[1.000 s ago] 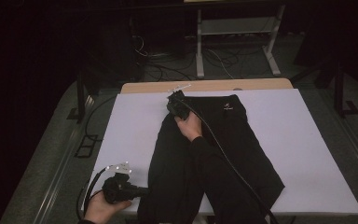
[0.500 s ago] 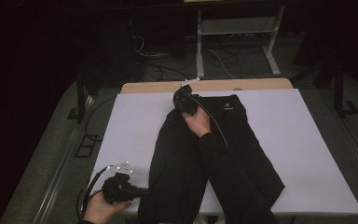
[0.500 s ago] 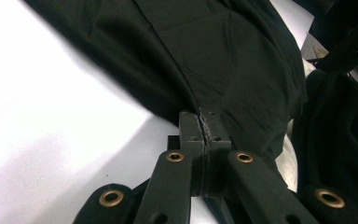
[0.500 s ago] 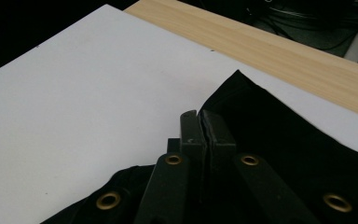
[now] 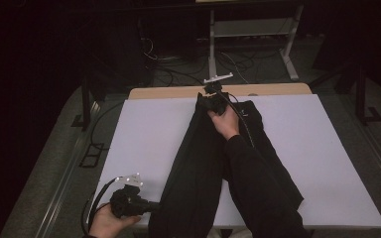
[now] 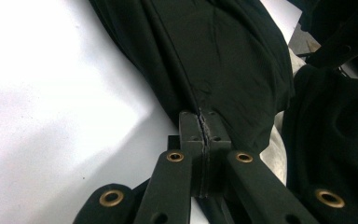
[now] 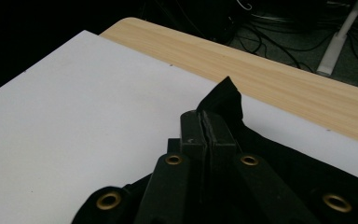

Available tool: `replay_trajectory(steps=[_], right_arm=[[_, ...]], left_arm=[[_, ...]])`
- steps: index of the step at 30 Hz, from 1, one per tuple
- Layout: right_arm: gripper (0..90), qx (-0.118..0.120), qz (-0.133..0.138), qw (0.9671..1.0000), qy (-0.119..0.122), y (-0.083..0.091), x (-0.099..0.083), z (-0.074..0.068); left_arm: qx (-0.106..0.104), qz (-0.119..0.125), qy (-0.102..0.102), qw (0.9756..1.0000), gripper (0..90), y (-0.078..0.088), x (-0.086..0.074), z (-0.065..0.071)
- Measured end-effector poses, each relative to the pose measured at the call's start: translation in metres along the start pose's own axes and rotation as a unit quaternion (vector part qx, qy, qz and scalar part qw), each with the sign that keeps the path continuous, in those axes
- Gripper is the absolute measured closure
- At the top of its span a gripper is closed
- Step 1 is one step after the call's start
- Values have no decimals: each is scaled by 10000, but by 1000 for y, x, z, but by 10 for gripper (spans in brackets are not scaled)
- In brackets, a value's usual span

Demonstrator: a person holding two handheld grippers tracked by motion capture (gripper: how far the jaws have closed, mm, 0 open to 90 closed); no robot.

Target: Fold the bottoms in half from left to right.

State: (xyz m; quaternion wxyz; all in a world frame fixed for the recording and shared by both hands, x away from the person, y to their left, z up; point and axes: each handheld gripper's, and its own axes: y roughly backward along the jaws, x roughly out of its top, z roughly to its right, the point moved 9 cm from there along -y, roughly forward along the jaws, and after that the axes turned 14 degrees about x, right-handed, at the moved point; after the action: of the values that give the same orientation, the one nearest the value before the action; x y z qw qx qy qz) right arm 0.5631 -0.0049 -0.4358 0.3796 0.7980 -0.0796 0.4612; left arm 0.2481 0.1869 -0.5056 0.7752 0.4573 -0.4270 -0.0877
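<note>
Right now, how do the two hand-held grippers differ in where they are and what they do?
The left gripper sits at the table's near edge, pinching the black garment at its near end; the right gripper is at the far end, lifting a corner of cloth. The left lies low; the right is raised. Both have jaws shut on the garment.

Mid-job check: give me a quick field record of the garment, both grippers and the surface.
garment: black fabric trousers, lying lengthwise on the sheet
left gripper: shut on the trousers' near edge
right gripper: shut on the trousers' far end, a corner poking up past the jaws
surface: white sheet over a light wooden table
</note>
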Motion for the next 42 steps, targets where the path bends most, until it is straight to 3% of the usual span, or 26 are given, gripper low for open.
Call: replay_trajectory(steps=[7,19,24,29,35,42], right_arm=[[869,-81,38,10000,-17,17,5,11],[870,-188,60,9998,-13,35,9,28],[869,-213,54,9998,-24,42,8,35],[869,-215,23,9998,-24,47,5,41],[869,-197,34,9998,-44,54,5,47],[869,-176,32,9998,-62,63,3,54]], left_arm=[[-92,151,-45,9998,886,4,9,7],[-511,396,-107,9979,886,-3,36,31],[-721,477,-140,9962,886,-7,48,45],[-807,526,-282,9949,886,-12,57,60],[-935,708,-297,9927,887,-17,67,75],[-1082,754,-393,9905,887,-21,77,88]])
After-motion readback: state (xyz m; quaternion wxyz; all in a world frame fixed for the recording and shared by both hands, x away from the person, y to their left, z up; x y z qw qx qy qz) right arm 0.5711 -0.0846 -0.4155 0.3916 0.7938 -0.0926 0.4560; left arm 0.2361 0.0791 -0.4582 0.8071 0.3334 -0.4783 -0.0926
